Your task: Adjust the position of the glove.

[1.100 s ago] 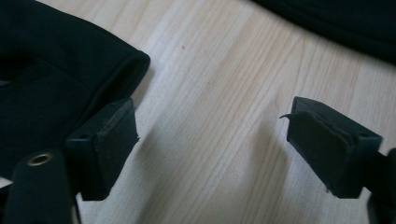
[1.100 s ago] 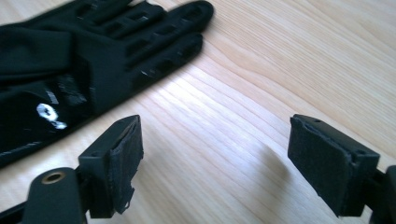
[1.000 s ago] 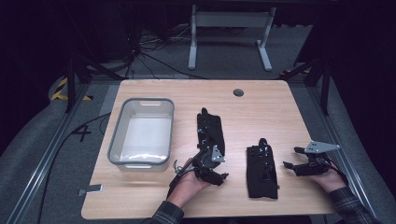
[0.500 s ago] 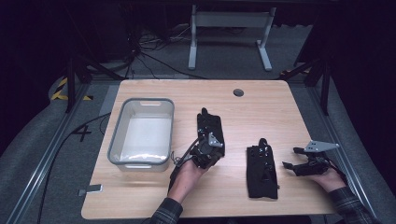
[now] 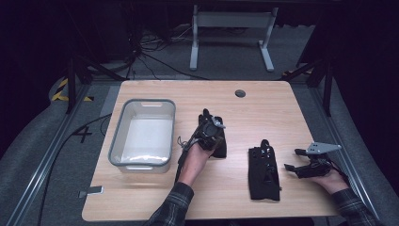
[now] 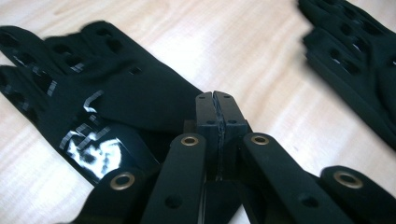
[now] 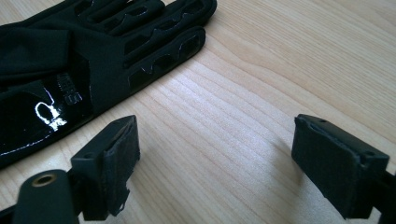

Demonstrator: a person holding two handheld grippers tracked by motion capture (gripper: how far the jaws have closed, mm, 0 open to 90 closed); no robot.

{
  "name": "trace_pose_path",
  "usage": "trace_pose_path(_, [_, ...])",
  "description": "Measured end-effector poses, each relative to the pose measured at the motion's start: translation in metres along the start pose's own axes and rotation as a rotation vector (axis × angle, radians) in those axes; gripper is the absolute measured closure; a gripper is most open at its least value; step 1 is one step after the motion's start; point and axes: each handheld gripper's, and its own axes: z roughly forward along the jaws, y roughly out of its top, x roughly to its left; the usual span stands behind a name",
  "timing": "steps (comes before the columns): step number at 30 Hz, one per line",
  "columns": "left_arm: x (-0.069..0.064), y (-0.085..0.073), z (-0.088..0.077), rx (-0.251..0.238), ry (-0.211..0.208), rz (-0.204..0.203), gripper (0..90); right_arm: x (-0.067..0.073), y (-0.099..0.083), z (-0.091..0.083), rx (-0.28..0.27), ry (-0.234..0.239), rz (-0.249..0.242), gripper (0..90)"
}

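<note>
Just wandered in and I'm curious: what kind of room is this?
Probably a lab or recording workshop, not a home: a pale wooden worktable standing on grey floor, black cables trailing behind it, and a person's hand working black handheld tongs.

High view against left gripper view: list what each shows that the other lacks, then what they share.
High view alone: the grey bin, both of the person's hands, the open right gripper, and the floor past the table. Left gripper view alone: the left gripper with its jaws pressed together above a glove, and that glove's glossy printing. Shared: the wooden tabletop, both black gloves, the second lying apart, and the left gripper.
</note>
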Motion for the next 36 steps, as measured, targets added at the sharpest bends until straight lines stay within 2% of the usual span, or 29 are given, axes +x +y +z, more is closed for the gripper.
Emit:
trace_pose_path(1, [0.000, 0.000, 0.000, 0.000, 0.000, 0.000, 89.8, 0.000, 0.000, 0.000, 0.000, 0.000, 0.000, 15.7])
trace_pose_path(3, [0.007, 0.005, 0.005, 0.011, 0.030, -0.003, 89.8, 0.000, 0.000, 0.000, 0.000, 0.000, 0.000, 15.7])
trace_pose_path(8, [0.019, 0.008, 0.016, 0.029, 0.074, 0.000, 89.8, 0.000, 0.000, 0.000, 0.001, 0.002, -0.003, 15.7])
trace_pose_path(12, [0.024, 0.004, 0.028, 0.068, 0.082, -0.008, 89.8, 0.000, 0.000, 0.000, 0.001, 0.004, -0.005, 15.7])
trace_pose_path(15, [0.025, 0.001, 0.034, 0.080, 0.070, -0.015, 89.8, 0.000, 0.000, 0.000, 0.001, 0.004, -0.006, 15.7])
trace_pose_path(19, [0.021, 0.000, 0.033, 0.094, 0.060, 0.006, 89.9, 0.000, 0.000, 0.001, 0.000, 0.007, -0.008, 15.7])
trace_pose_path(23, [0.017, -0.003, 0.031, 0.098, 0.037, 0.009, 89.9, 0.000, 0.000, 0.001, 0.000, 0.007, -0.008, 15.7])
trace_pose_path(28, [0.005, -0.008, 0.027, 0.108, -0.013, -0.003, 89.9, 0.000, 0.000, 0.001, 0.000, 0.007, -0.008, 15.7])
trace_pose_path(36, [-0.013, -0.024, 0.017, 0.111, -0.072, -0.021, 89.9, 0.000, 0.000, 0.001, 0.000, 0.007, -0.008, 15.7])
